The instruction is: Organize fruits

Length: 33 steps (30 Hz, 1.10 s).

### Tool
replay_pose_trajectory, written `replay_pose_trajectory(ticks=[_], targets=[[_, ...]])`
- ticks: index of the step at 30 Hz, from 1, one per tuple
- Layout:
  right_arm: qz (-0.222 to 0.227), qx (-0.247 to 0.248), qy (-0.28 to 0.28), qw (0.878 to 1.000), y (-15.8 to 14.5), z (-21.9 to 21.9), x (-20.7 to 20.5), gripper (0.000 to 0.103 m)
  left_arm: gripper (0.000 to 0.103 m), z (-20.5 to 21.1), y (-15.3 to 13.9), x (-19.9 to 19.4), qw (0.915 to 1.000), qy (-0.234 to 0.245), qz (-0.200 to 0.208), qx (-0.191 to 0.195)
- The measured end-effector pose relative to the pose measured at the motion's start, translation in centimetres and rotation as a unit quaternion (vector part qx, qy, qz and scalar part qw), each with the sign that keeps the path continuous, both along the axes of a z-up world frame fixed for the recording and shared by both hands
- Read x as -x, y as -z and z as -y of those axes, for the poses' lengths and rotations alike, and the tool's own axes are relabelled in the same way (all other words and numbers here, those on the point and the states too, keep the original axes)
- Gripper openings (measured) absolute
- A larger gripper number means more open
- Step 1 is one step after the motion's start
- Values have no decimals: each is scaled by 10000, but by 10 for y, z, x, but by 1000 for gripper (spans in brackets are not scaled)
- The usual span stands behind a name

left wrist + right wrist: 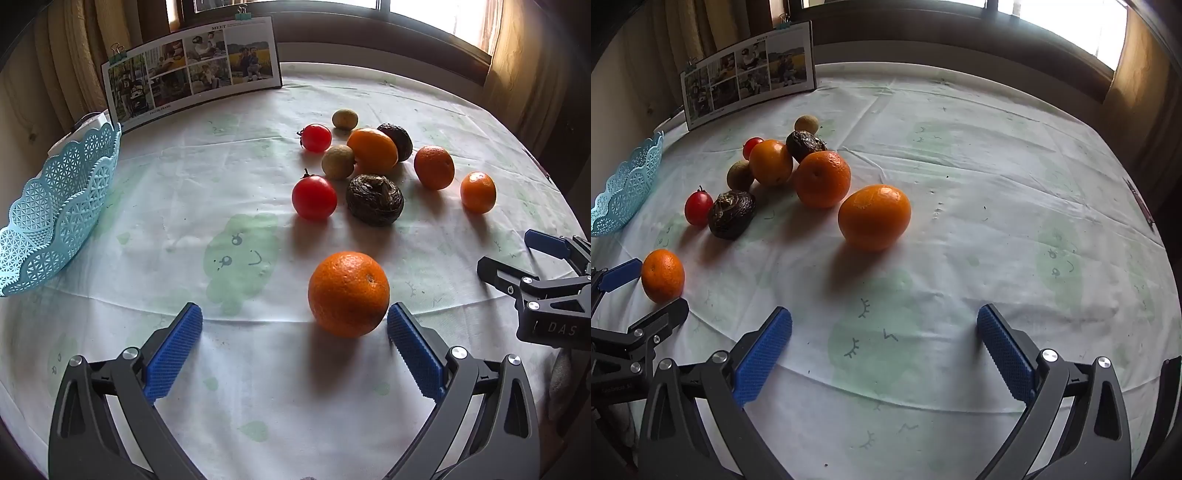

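Orange (348, 294) sits on the surface at one o'clock from the left hand-held gripper (294, 347), just beside its right pad; its jaws are spread wide. The right hand-held gripper (884, 349), equally agape and empty, is farther off.

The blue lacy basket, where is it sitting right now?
The blue basket sits at the table's far left edge in both wrist views, apart from the fruit, just in front of the photo board. No fruit shows inside it.
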State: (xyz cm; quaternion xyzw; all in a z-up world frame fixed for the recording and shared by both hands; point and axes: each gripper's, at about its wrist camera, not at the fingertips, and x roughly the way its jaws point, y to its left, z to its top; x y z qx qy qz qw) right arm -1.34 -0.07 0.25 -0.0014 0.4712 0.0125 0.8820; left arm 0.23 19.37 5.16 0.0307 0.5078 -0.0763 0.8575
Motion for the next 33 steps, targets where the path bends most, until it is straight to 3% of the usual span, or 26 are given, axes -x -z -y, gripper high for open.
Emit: replay_pose_trajectory(ticks=[16, 22, 33], targets=[[20, -210, -25, 9998, -1, -3, -4, 98, 101, -1, -1, 0, 10000, 2, -8, -1], [271, -807, 147, 9963, -6, 9, -5, 98, 101, 0, -1, -1, 10000, 3, -17, 7], [920, -727, 104, 9930, -25, 7, -4, 98, 101, -3, -12, -2, 9998, -95, 131, 92]])
